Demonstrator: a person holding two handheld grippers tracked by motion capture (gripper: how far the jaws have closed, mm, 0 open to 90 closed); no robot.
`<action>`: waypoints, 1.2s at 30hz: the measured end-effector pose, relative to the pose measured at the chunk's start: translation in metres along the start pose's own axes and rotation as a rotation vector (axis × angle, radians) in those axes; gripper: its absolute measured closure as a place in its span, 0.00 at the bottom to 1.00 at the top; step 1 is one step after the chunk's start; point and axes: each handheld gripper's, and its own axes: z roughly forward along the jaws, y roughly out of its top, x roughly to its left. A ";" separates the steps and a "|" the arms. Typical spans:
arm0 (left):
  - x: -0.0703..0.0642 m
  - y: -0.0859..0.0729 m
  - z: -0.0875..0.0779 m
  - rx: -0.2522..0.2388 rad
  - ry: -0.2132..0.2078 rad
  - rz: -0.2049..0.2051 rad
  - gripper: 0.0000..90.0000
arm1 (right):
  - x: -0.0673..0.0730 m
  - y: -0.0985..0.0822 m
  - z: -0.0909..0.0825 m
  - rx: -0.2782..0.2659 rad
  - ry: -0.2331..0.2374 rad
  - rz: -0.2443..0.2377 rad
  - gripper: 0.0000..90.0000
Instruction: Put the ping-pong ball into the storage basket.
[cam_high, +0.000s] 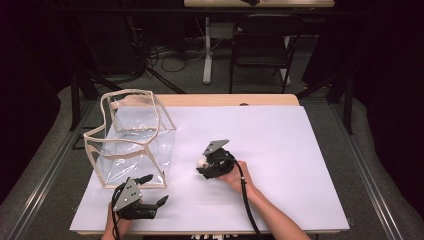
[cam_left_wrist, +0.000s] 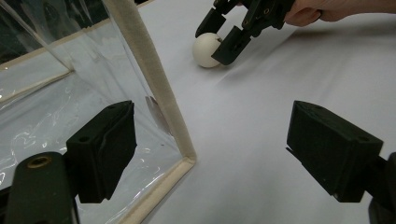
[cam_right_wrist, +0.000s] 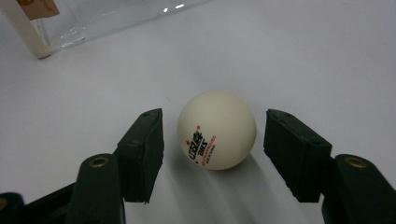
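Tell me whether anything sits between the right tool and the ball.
Nothing visible does. The ball lies on the white table between the right tool's jaws, with a small gap on each side and no other object there.

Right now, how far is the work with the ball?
Done: the right gripper sits around the ball on the table. In hand: the pads are not pressing yet, gaps show both sides. Left: grip and lift it. The clear bag stands open nearby; the left gripper is open beside it.

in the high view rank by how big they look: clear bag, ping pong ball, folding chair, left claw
1. clear bag
2. folding chair, though it stands farther off, so its true size may be bigger
3. left claw
4. ping pong ball
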 end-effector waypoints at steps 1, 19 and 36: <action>0.000 0.000 0.000 -0.001 0.002 0.000 0.18 | 0.000 0.000 0.001 0.004 -0.004 0.003 0.45; 0.000 0.000 0.000 0.010 -0.003 0.003 0.18 | -0.001 -0.002 0.000 0.013 -0.019 0.003 0.56; -0.002 0.000 0.001 0.009 -0.014 0.010 0.18 | 0.003 0.004 -0.015 -0.023 -0.039 -0.021 0.56</action>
